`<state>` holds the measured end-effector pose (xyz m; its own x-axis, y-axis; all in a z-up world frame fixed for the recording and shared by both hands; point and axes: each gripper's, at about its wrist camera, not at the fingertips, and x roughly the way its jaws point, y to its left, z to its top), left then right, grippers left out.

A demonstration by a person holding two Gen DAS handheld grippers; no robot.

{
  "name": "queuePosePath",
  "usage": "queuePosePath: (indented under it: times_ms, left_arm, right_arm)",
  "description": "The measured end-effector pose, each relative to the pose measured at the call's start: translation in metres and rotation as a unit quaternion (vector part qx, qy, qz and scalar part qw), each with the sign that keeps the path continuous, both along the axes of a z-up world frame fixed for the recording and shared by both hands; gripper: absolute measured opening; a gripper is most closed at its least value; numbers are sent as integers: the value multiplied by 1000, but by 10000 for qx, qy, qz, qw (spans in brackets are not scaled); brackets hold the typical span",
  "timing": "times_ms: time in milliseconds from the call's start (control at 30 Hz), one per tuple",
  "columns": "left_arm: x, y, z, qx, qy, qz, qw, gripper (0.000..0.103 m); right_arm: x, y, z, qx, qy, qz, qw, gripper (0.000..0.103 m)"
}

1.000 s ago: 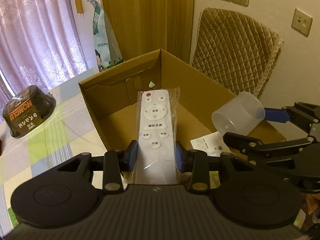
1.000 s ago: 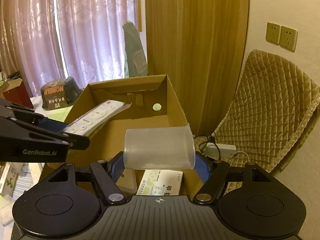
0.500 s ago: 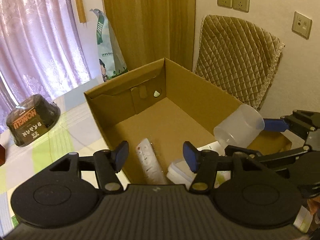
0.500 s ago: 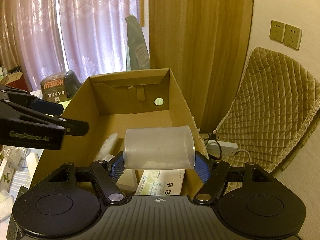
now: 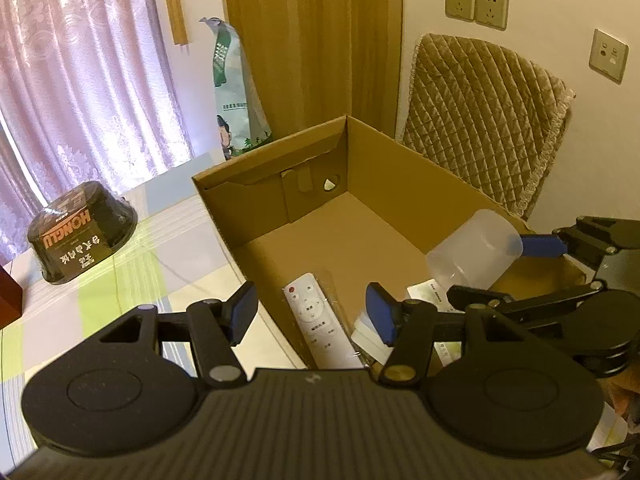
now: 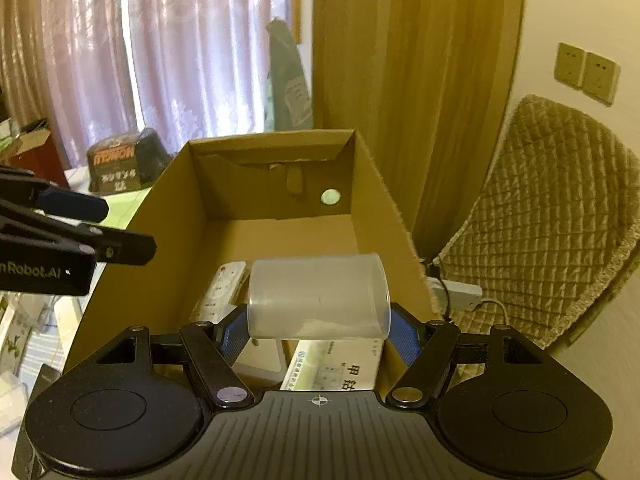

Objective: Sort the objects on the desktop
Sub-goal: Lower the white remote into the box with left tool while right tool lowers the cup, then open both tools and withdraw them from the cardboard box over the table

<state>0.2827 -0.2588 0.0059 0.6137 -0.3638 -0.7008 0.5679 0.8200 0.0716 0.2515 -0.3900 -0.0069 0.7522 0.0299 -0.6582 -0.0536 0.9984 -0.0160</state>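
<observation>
The box [image 5: 404,184] is brown cardboard, dull and a bit rough, with fuzzy torn fibres on its right edge. The cup [image 6: 318,296] is cloudy see-through plastic, smooth. The remote [image 5: 318,320] is white plastic, inside a thin shiny clear wrapper. The paper leaflet [image 6: 336,368] near the box's front edge looks flat and printed. Both grippers are matt black plastic with blue pads [image 5: 240,312] and small shiny metal pins. The chair cover [image 5: 480,120] is soft quilted cloth. The black bowl [image 5: 80,232] on the table looks glossy.

The left gripper [image 5: 311,312] is held wide apart with nothing between its fingers. The right gripper [image 6: 319,328] is pressed closed on both sides of something.
</observation>
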Motion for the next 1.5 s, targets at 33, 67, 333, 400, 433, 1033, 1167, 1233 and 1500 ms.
queuePosePath:
  times_ms: [33,67,333,400,433,1033,1167,1233,1500]
  left_arm:
    - [0,1,0,-6,-2,10,10000,55]
    - [0,2,1,-11,-4,19,10000,55]
    - [-6,14,3,-91,17,125,9999,55]
    - [-9,17,3,-103,32,150,9998,55]
    - [-11,20,3,-117,44,164,9998,55]
    - [-76,93,23,-212,59,691,9974,61]
    - [-97,115,25,-183,69,859,9961,68]
    - [-107,126,26,-187,59,955,9952,76]
    - [-149,164,28,-218,42,1362,9904,95]
  right_arm:
    - [0,1,0,-73,-40,22,10000,72]
    - [0,2,0,-106,-67,22,9999,72]
    - [-10,-6,5,-49,-188,-152,9997,72]
    - [-15,-6,7,-40,-213,-172,9996,72]
    - [-17,-6,8,-37,-222,-184,9996,72]
    - [-75,18,59,88,-771,-170,9968,95]
    - [-89,30,65,128,-738,-104,9971,95]
    - [-95,36,65,184,-678,-77,9975,96]
    - [-124,71,66,314,-537,159,9979,103]
